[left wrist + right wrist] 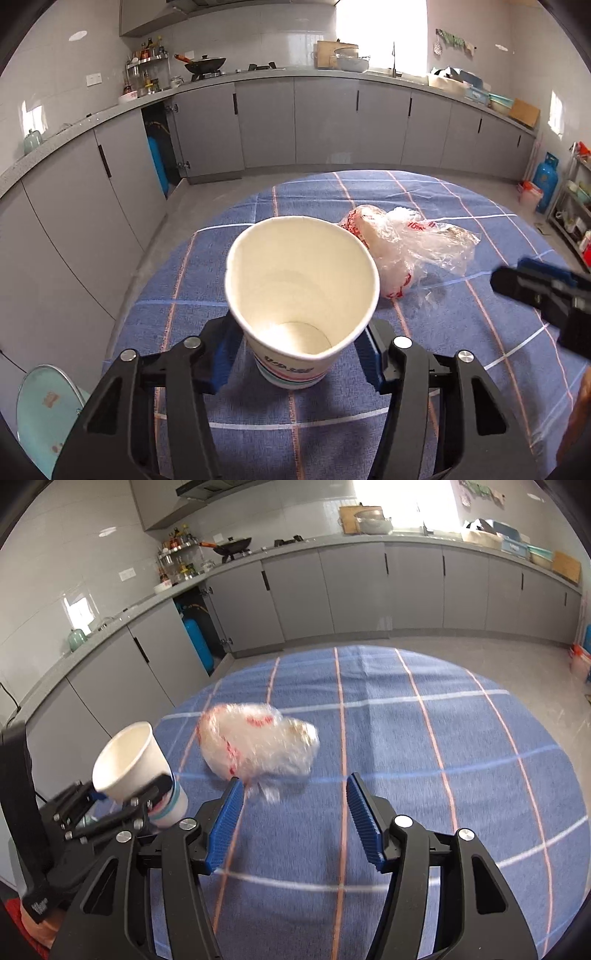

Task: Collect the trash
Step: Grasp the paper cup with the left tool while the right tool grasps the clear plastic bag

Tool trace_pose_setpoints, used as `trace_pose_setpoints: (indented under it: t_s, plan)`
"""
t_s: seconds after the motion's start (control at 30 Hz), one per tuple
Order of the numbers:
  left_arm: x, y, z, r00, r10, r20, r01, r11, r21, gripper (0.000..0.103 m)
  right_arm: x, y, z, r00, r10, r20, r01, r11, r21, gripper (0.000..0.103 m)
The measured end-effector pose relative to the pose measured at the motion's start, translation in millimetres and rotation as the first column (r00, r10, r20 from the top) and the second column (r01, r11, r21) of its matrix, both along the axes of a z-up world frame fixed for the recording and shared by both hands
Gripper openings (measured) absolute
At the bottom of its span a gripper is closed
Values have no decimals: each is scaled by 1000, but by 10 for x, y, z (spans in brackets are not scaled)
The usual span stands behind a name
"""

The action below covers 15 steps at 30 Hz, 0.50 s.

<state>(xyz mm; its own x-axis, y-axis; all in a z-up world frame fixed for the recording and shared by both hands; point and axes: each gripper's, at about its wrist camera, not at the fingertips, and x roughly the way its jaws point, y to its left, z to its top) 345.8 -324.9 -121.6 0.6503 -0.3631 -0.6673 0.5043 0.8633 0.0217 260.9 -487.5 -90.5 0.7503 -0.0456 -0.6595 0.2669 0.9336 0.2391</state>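
— So, what has the left gripper [299, 354] got?

— A paper cup [301, 284], clamped low on its wall between the blue pads, jaws about half closed around it. It sits near the table's [369, 406] near-left edge, mouth open toward the camera and empty inside. From the right wrist view the cup [136, 764] tilts in that grip.

— And the right gripper [295, 819]?

— Jaws apart, nothing between the pads. It hangs over the blue checked cloth, just short of the bag [258, 744].

— Where is that bag?

— Crumpled clear plastic with red print, lying near the middle of the table, just beyond the cup [402, 247]. It is blurred in the right wrist view.

— Farther back?

— Grey cabinets [325, 122] along the wall.
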Motion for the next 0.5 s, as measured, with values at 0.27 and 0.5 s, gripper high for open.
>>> trace_pose_setpoints:
  t_s: [0.27, 0.5]
  plan:
    - [-109, 305, 189, 1000, 19, -11, -19, 999, -35, 51, 641, 74, 81, 990, 138, 26, -138, 990, -4, 71]
    - [-160, 618, 321, 998, 66, -24, -67, 997, -30, 51, 1158, 242, -276, 971, 205, -123, -209, 978, -25, 72]
